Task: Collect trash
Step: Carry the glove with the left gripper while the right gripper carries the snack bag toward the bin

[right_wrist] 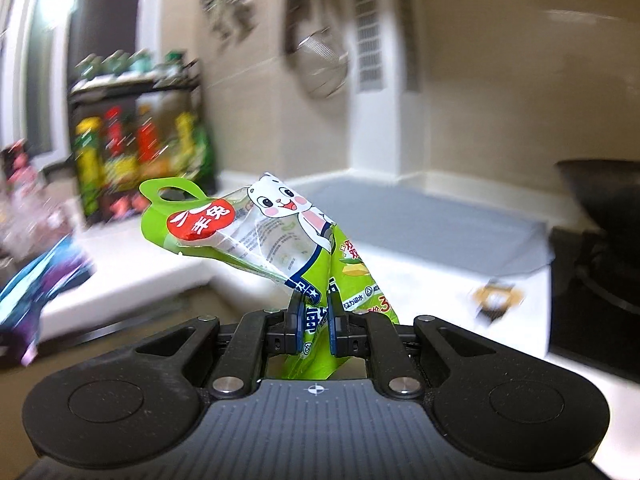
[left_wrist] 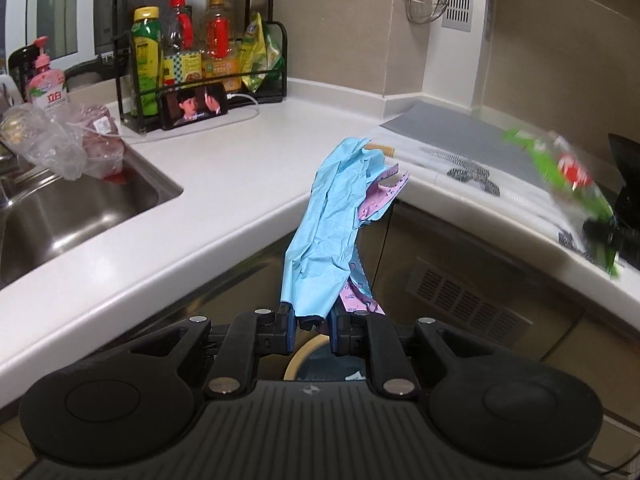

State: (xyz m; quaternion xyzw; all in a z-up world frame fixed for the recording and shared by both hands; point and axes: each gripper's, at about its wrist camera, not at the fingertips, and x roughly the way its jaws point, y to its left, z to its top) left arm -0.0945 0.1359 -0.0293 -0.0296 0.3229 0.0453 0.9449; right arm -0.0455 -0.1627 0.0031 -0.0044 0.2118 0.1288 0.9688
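Left hand-held gripper [left_wrist: 313, 322]: jaws clamped on crumpled blue paper [left_wrist: 324, 236] with a pink sheet [left_wrist: 378, 200] bunched against it; the bundle stands up from the jaws, held in the air in front of the white worktop [left_wrist: 224, 172] corner.

Right hand-held gripper [right_wrist: 313, 322]: jaws pinched on a green plastic wrapper [right_wrist: 256, 224] printed with a cartoon rabbit and red label, lifted clear of the worktop; background blurred.

Beneath the left jaws: round bin rim [left_wrist: 298, 354], partly hidden.

Surroundings: steel sink [left_wrist: 80, 208], clear plastic bag [left_wrist: 56, 144], condiment rack [left_wrist: 200, 40], phone [left_wrist: 196, 105], grey mat [left_wrist: 452, 128].
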